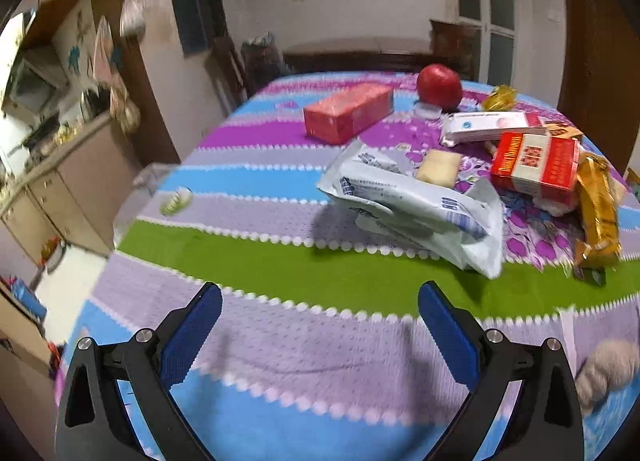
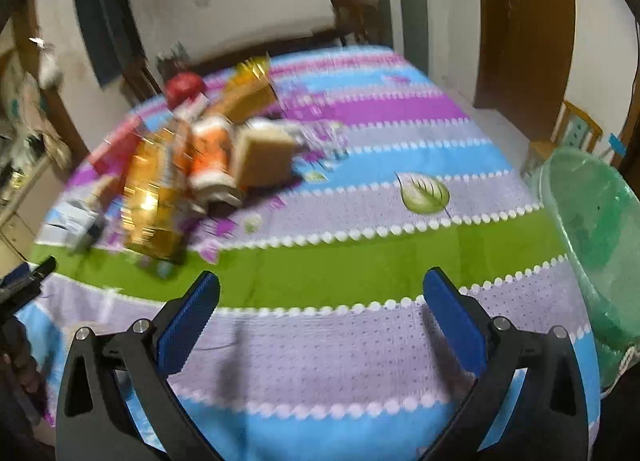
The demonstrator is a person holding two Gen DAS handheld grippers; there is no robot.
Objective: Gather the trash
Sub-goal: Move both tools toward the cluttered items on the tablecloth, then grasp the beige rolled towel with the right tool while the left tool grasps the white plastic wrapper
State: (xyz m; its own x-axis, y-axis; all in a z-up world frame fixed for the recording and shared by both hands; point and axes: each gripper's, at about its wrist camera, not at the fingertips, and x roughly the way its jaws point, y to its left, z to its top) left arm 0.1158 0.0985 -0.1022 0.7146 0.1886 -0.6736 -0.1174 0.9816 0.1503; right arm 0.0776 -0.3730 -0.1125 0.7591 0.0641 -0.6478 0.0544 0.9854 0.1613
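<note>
A heap of trash lies on the striped tablecloth (image 1: pixel 280 261). In the left wrist view I see a crumpled white wrapper (image 1: pixel 416 205), a red cigarette pack (image 1: pixel 536 165), a gold wrapper (image 1: pixel 598 213), a white packet (image 1: pixel 488 126), a pink box (image 1: pixel 348 111) and a red apple (image 1: pixel 439 86). My left gripper (image 1: pixel 320 301) is open and empty, short of the white wrapper. In the blurred right wrist view the heap sits at the left, with the gold wrapper (image 2: pixel 154 201) and a tan box (image 2: pixel 264 157). My right gripper (image 2: pixel 320 293) is open and empty over the cloth (image 2: pixel 360 261).
A green translucent bin (image 2: pixel 596 229) stands off the table's right edge. A kitchen counter (image 1: pixel 60 165) is off to the left. A wooden door (image 2: pixel 524 29) and a chair (image 2: pixel 576 133) are beyond the table. A knitted sleeve (image 1: pixel 612 369) shows at the lower right.
</note>
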